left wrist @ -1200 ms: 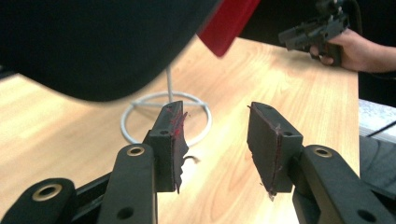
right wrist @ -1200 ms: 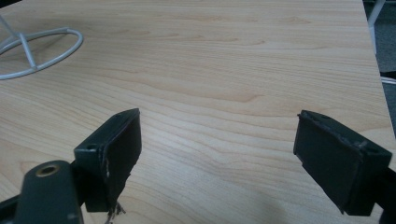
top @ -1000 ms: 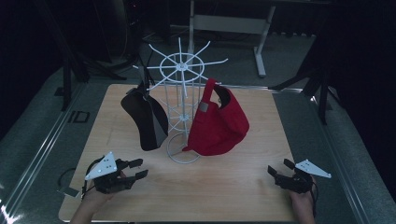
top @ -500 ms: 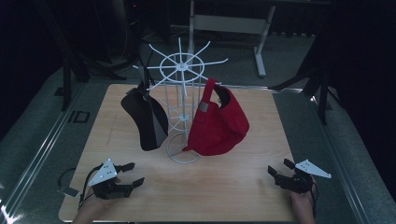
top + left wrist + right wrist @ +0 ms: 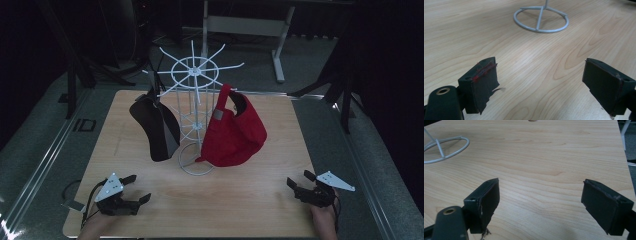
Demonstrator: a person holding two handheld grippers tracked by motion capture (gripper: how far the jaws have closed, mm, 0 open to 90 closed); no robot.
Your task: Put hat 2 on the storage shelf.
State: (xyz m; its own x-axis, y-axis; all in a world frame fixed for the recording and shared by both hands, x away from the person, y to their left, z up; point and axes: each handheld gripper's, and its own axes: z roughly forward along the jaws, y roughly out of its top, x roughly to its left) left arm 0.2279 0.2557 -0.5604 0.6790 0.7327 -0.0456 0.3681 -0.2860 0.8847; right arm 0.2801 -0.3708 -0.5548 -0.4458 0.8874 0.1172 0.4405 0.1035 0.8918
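A white wire rack (image 5: 192, 75) stands mid-table on a ring base (image 5: 549, 31). A black cap (image 5: 156, 131) hangs from its left side and a red cap (image 5: 234, 136) from its right. My left gripper (image 5: 140, 187) lies low at the table's front left, pointing toward the rack base. Its jaws have just been opening and stand open (image 5: 541, 77) with only bare wood between them. My right gripper (image 5: 297, 178) rests at the front right, also open (image 5: 540, 200) and holding nothing. It sees the ring base (image 5: 465, 141) at its far left.
The wooden table (image 5: 250, 200) has bare room between the two grippers and in front of the rack. Grey floor surrounds it, with dark stands at the left and right. A white desk frame (image 5: 280, 45) stands behind.
The left gripper has sunk toward the tabletop near the front edge and its jaws have spread wider. The right gripper has kept still.
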